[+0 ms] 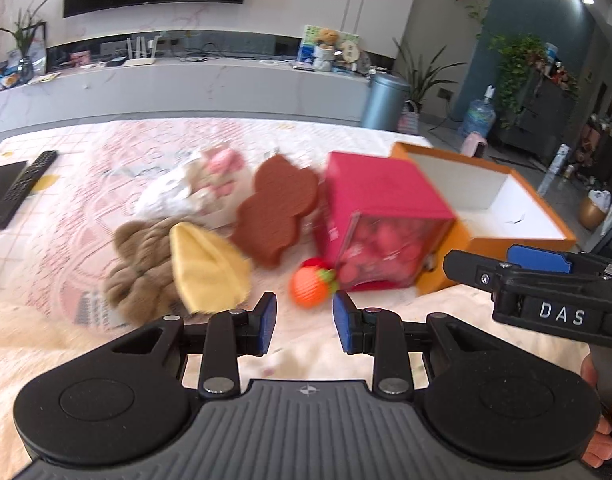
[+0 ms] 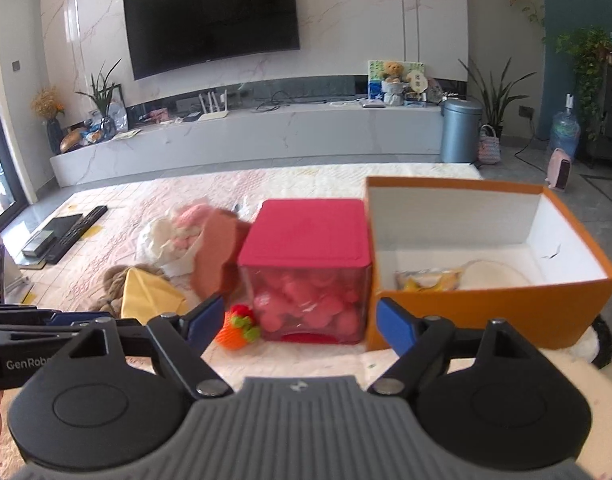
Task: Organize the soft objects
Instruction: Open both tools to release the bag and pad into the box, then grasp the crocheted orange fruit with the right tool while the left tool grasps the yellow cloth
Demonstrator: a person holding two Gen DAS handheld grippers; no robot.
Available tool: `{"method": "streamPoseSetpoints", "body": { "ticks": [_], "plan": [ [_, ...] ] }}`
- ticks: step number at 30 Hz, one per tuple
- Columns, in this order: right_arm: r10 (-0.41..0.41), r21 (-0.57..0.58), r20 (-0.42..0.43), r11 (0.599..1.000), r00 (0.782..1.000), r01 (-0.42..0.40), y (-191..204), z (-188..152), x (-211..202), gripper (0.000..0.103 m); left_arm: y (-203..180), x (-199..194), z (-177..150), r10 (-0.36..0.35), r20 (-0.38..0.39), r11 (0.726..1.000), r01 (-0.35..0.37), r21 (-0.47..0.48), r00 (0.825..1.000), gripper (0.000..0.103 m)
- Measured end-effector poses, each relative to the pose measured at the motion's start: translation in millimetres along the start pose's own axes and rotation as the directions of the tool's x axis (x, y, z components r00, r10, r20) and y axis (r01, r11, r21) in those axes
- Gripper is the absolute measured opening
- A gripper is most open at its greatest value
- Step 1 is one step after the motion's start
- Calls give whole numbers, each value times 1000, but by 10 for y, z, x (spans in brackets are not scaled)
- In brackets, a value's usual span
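Left wrist view looks over a pink quilted blanket (image 1: pixel 66 216) strewn with soft things. Largest is the orange box (image 2: pixel 494 312), open-topped, at the far right, with a yellow-and-white packet and a pale round item lying inside it. Touching its left wall stands the pink-lidded clear box (image 2: pixel 306 236), full of pink soft shapes. Left of that leans a flat brown wavy pad (image 1: pixel 276 208), and behind it a white and pink plush (image 1: pixel 210 180). Nearer lies a brown knitted piece (image 1: pixel 138 272) with a yellow cloth (image 1: pixel 208 268) overlapping its right side. Smallest is the orange strawberry toy (image 1: pixel 310 286), red on top with a green frill, resting on the blanket just against the clear box's front left corner.

The left gripper (image 1: pixel 305 322) hangs above the blanket with its blue pads moderately apart and nothing between them; the strawberry toy sits just beyond the gap, slightly toward the right finger. The right gripper (image 2: pixel 296 326) is spread wide and holds nothing; in its view the clear box fills the space ahead between the fingers, with the strawberry toy just inside the left finger.
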State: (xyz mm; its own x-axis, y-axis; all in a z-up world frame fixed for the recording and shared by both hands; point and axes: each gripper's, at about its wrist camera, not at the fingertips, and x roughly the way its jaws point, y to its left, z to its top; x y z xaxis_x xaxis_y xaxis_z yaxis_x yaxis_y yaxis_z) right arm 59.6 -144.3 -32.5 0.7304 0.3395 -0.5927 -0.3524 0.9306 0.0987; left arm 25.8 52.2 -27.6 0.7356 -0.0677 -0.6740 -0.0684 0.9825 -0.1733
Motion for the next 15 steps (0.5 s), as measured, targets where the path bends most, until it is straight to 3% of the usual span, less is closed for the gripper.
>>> {"method": "streamPoseSetpoints", "body": {
  "ticks": [4, 9, 13, 15],
  "plan": [
    [9, -66, -18, 998, 1000, -11, 211, -95, 122, 80, 129, -13, -137, 51, 9, 999, -51, 15, 999, 36],
    [27, -129, -45, 991, 999, -32, 377, -173, 251, 79, 354, 67, -263, 47, 5, 998, -47, -45, 999, 36],
    [44, -148, -81, 987, 996, -56, 470, -199, 391, 67, 438, 92, -310, 55, 21, 997, -53, -62, 998, 36],
    [46, -159, -101, 985, 994, -61, 519, -216, 471, 65, 490, 111, -328, 58, 23, 995, -56, -83, 998, 36]
  ]
}}
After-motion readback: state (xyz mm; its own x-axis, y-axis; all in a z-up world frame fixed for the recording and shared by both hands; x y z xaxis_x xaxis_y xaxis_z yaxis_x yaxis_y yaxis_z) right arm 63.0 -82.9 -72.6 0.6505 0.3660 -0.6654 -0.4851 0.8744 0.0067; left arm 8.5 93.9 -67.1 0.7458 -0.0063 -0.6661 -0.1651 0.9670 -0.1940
